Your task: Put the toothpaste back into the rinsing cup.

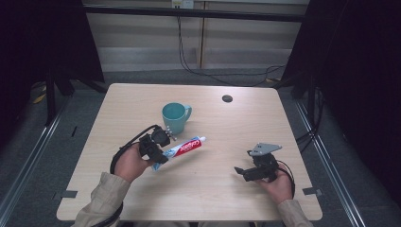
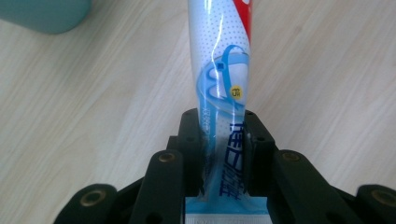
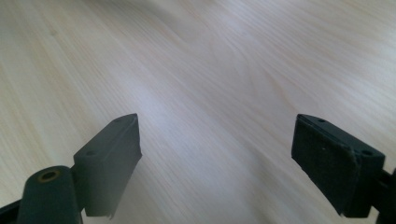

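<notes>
Wooden table point(image 1: 142, 198) — teal mug point(image 1: 174, 117)

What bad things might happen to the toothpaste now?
1. The left tool pinches the toothpaste tube only at its flat tail end, so the long tube might sag or slip out.
2. The teal mug stands close by the tube; a swing could knock it.
3. Squeezing may push paste toward the cap.

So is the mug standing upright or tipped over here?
Upright. In the high view the teal mug stands on its base on the table, round mouth facing up, handle out to the side.
</notes>
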A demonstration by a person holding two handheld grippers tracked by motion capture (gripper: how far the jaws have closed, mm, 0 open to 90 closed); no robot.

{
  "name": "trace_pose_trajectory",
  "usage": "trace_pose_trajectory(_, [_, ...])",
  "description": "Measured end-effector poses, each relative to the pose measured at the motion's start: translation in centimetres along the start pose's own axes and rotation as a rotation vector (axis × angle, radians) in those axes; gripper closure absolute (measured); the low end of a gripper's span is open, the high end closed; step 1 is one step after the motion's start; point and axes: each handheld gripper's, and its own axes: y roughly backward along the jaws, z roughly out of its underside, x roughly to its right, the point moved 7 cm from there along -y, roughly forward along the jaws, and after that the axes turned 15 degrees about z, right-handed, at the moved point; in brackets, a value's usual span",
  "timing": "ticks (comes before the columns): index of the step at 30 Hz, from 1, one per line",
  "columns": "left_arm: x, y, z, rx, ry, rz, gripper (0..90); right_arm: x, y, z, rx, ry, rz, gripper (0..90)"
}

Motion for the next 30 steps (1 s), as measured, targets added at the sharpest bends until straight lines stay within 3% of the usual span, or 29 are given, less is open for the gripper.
trace_pose_trajectory(1, [0.2, 0.0, -0.4, -0.001, -0.01, 0.015, 73.8, -0.5, 0.0, -0.7, 0.011, 0.024, -0.02, 15.2])
trace_pose_trajectory(8, [0.7, -0.4, -1.6, 0.002, -0.034, 0.019, 73.8, -1.6, 0.2, -3.4, 0.054, 0.108, -0.04, 15.9])
trace_pose_trajectory(17, [1.3, -1.0, -2.5, 0.003, -0.053, 0.037, 73.8, -3.1, -0.6, -5.1, 0.053, 0.202, -0.069, 16.6])
trace_pose_trajectory(25, [2.1, -1.1, -3.4, 0.01, -0.057, 0.072, 74.1, -3.6, -1.5, -6.5, 0.054, 0.237, -0.078, 15.3])
trace_pose_trajectory(30, [2.4, -1.2, -3.9, 0.009, -0.075, 0.068, 74.1, -3.9, -1.6, -7.2, 0.052, 0.261, -0.075, 15.2])
